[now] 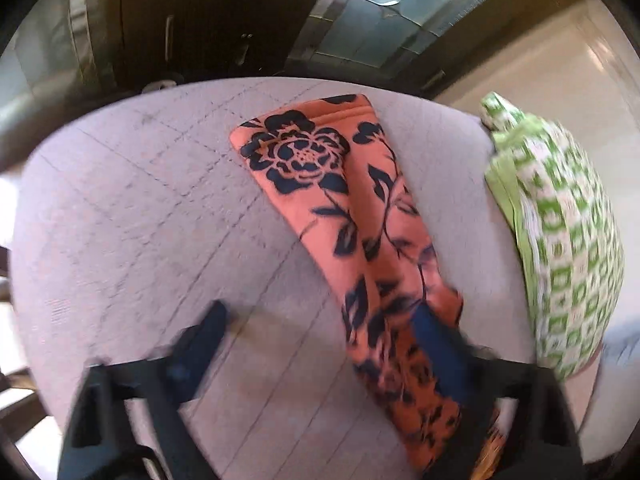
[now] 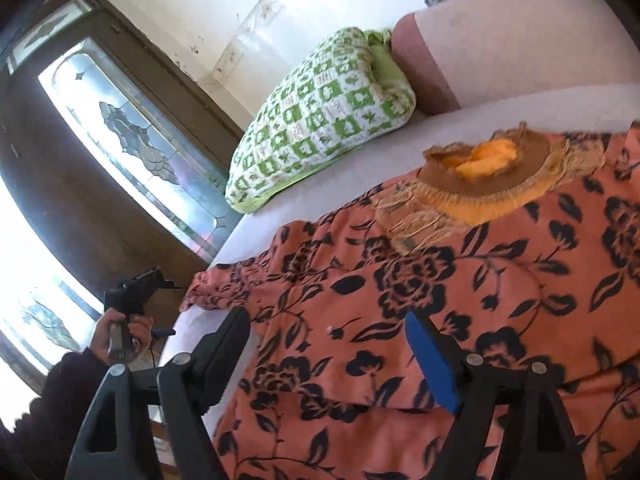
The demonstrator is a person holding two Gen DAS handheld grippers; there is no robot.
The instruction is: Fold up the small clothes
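Note:
An orange garment with a black flower print [image 2: 440, 300] lies spread on a pale bed [image 2: 400, 152], its brown and yellow fringed collar [image 2: 484, 172] facing up. Its long sleeve [image 1: 340, 200] stretches across the bed in the left wrist view. My left gripper [image 1: 320, 320] is open just above the sleeve's near end, its right finger over the cloth. It also shows in the right wrist view [image 2: 138, 284], held in a hand beyond the bed's edge. My right gripper [image 2: 328, 328] is open and hovers over the garment's body, holding nothing.
A green and white checked pillow [image 2: 320, 120] lies at the bed's far side, also at the right in the left wrist view [image 1: 560, 220]. A pink bolster [image 2: 424, 68] sits behind it. A dark wooden door with patterned glass [image 2: 132, 136] stands past the bed's edge.

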